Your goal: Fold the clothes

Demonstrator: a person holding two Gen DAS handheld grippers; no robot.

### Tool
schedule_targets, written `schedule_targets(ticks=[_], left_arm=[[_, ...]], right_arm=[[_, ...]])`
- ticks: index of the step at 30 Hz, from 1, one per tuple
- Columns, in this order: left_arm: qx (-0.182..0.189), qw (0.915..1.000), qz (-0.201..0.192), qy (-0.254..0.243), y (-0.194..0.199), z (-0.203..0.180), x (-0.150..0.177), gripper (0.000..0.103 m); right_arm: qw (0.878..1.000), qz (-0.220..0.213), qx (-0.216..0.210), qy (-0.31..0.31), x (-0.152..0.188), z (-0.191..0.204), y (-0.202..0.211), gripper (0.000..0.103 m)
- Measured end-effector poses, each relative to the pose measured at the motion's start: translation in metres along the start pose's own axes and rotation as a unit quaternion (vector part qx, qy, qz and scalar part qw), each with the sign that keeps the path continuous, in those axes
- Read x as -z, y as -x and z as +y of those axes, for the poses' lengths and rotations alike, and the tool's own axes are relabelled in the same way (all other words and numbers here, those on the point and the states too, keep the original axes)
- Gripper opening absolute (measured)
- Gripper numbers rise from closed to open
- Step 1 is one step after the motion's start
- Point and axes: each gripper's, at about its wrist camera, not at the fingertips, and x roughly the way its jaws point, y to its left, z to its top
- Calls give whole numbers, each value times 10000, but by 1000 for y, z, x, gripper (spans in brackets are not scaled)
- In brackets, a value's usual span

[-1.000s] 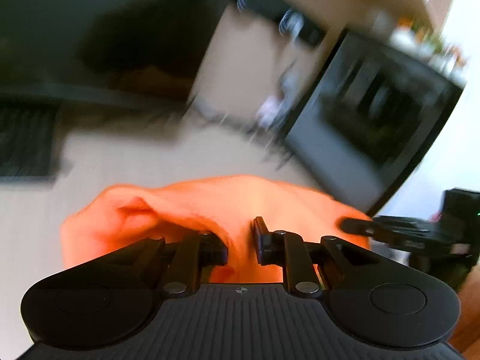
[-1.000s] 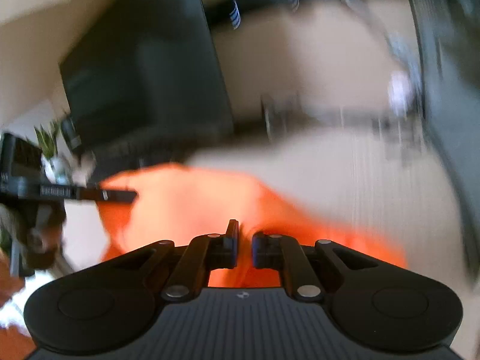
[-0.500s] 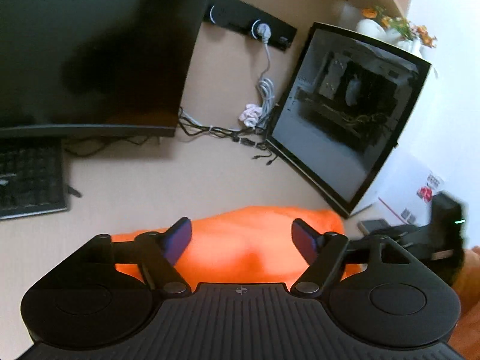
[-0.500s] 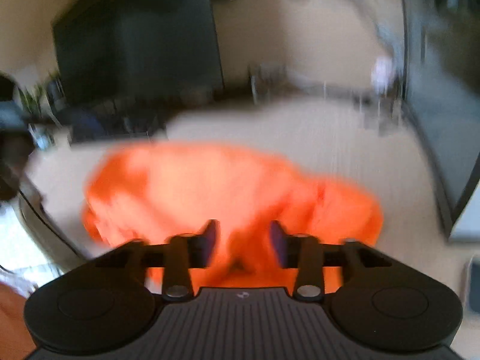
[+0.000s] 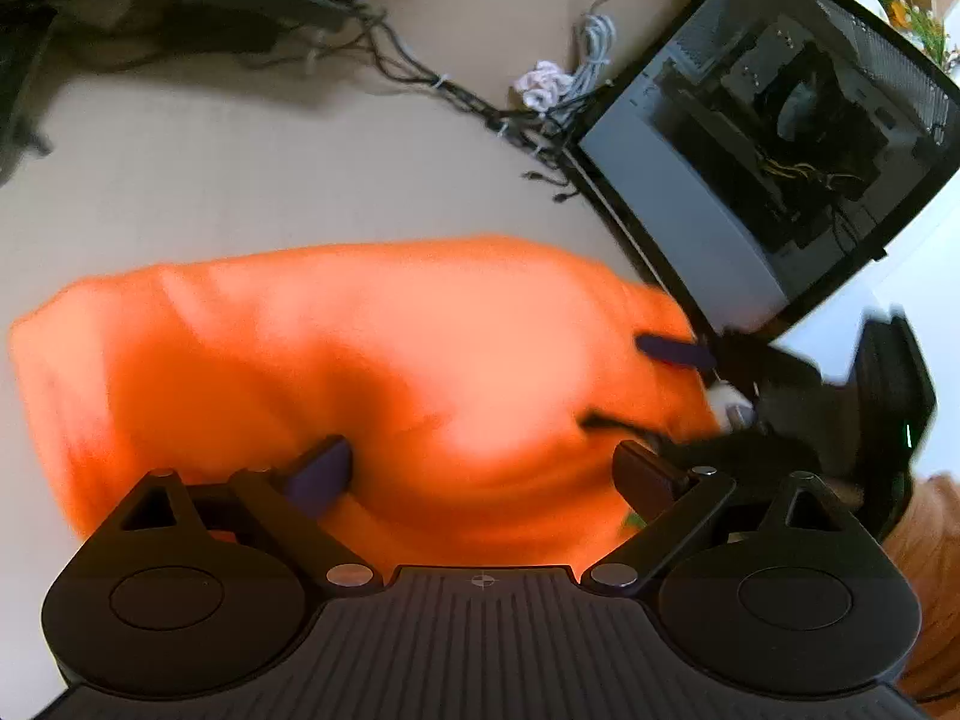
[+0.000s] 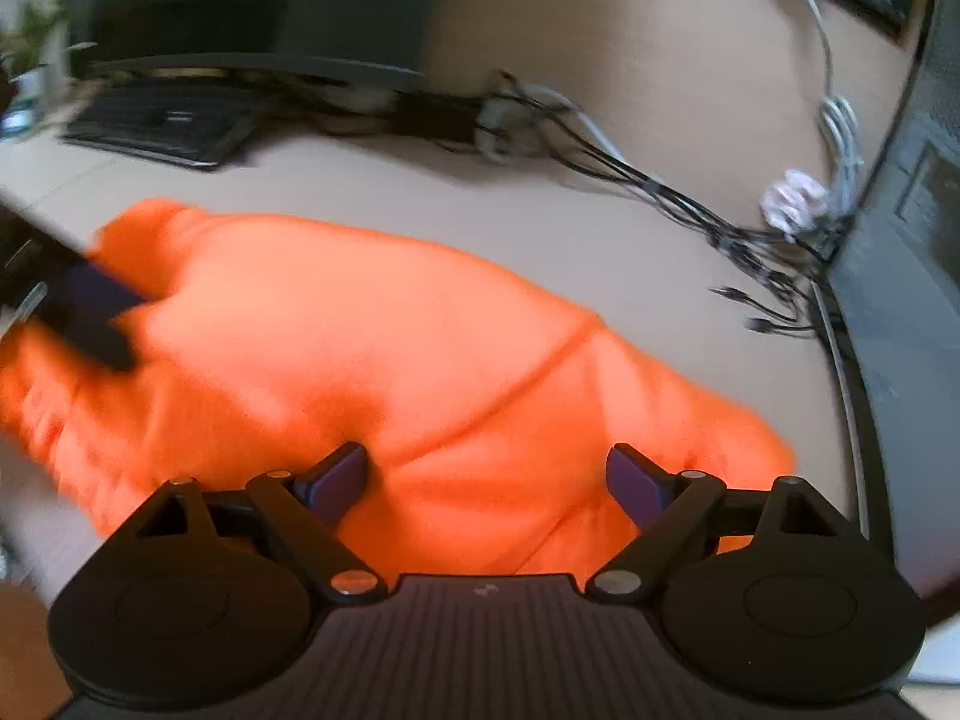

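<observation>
A bright orange garment (image 5: 372,372) lies bunched in a long heap on the beige desk (image 5: 240,168). My left gripper (image 5: 483,468) hangs over its near edge, jaws still opening wide, the cloth lying below them and not pinched. In the right wrist view the same orange garment (image 6: 384,360) fills the middle. My right gripper (image 6: 486,477) is over its near right part, jaws also opening, with nothing pressed between the pads. The right gripper's fingers (image 5: 672,351) show at the garment's right end in the left wrist view; the left gripper's fingers (image 6: 90,312) show at its left end in the right wrist view.
A glass-sided computer case (image 5: 768,132) stands at the right, close to the garment's end. A tangle of cables (image 6: 690,204) runs along the back wall. A monitor base (image 6: 288,66) and a black keyboard (image 6: 156,126) sit at the back left.
Both grippers were shut on the orange cloth a second ago; both have opened wide and let it go. The garment has dropped and spread on the desk. Both cameras have tipped down toward it.
</observation>
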Motion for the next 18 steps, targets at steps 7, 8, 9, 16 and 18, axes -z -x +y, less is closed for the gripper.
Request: schedule_targets(ticks=[7,8,9,16,18], left_arm=[[179,9997,-1,-151,7,9,0,97],[219,9998,-9,-32,12,12,-2,97],[277,9996,-100,16,20,13,-5,97],[155,9972,-712,-185,47,18,-14,97],[128,9987,-501,-2,29,24,-14,97]], right_arm=[[9954,122,-401,-859,12,-22,-10,103],[9954,59,-335,-897,14,-19,-8,103],[9957,14,-265,-891,14,-16,-5,103],[9826,-1272,-195,-1340,-14,-8,71,103],[9753,-1296,-595,-1686,-26,-8,57,103]])
